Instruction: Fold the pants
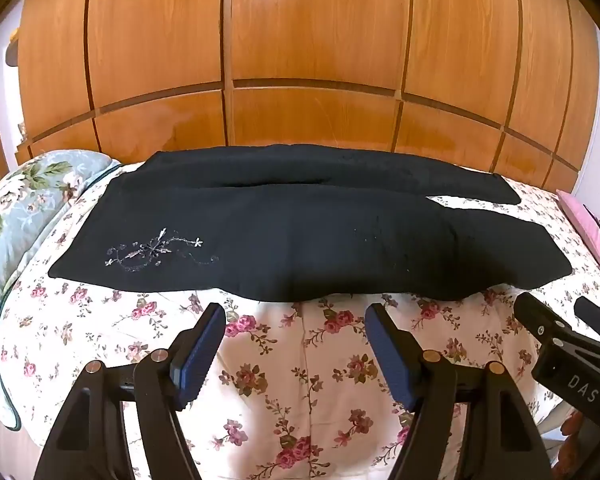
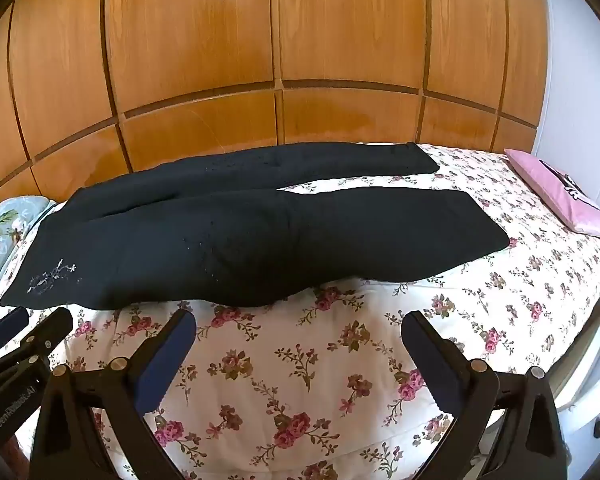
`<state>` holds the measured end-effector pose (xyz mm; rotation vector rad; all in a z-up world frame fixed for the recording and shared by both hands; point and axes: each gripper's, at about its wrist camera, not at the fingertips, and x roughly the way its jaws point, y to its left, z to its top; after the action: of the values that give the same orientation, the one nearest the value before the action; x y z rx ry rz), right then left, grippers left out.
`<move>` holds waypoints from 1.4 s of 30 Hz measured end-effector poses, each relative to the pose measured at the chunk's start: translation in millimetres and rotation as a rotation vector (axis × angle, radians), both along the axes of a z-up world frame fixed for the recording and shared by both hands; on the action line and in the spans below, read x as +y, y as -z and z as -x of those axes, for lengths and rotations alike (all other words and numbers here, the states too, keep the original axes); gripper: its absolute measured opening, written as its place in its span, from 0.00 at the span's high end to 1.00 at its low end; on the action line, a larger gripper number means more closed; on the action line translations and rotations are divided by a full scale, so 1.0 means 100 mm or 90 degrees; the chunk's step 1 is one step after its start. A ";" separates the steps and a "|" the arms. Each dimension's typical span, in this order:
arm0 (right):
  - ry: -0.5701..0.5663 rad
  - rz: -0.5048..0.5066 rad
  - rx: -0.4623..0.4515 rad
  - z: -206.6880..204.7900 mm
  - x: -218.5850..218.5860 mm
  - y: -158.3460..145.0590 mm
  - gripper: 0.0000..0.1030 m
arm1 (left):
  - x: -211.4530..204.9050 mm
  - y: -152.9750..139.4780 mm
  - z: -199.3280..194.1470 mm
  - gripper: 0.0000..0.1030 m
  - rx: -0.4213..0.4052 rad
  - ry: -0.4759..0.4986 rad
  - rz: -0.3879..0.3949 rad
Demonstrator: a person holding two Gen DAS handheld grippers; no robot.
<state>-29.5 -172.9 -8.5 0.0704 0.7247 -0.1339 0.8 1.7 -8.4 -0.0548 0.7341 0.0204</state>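
The black pants point(image 1: 284, 236) lie flat on the bed point(image 1: 300, 360), legs slightly apart. Both the left gripper point(image 1: 296, 344) and right gripper point(image 2: 300, 356) hover with jaws open and empty (nothing touched). Pinching only one layer could leave the fold crooked.

Floral bed point(image 2: 300, 360): black pants point(image 2: 240, 240) flat, pink cushion point(image 2: 560, 196), probably pillow point(image 1: 16, 216).
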 end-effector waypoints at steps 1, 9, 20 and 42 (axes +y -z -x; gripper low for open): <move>0.001 -0.001 0.000 0.00 0.00 0.00 0.00 | 0.00 0.01 0.00 0.29 0.001 -0.001 0.000; 0.002 -0.002 -0.001 0.00 -0.05 0.02 0.00 | 0.02 0.03 0.00 0.29 0.000 0.000 0.001; -0.002 -0.001 -0.003 0.02 -0.04 0.03 0.00 | 0.02 0.06 -0.02 0.29 0.006 0.002 0.001; 0.001 0.028 -0.018 0.00 -0.03 0.03 0.00 | 0.02 0.09 -0.05 0.29 0.014 0.001 -0.004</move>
<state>-29.8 -175.5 -11.4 0.0304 0.6934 -0.1497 5.5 3.5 -17.2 -0.0480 0.7568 0.0227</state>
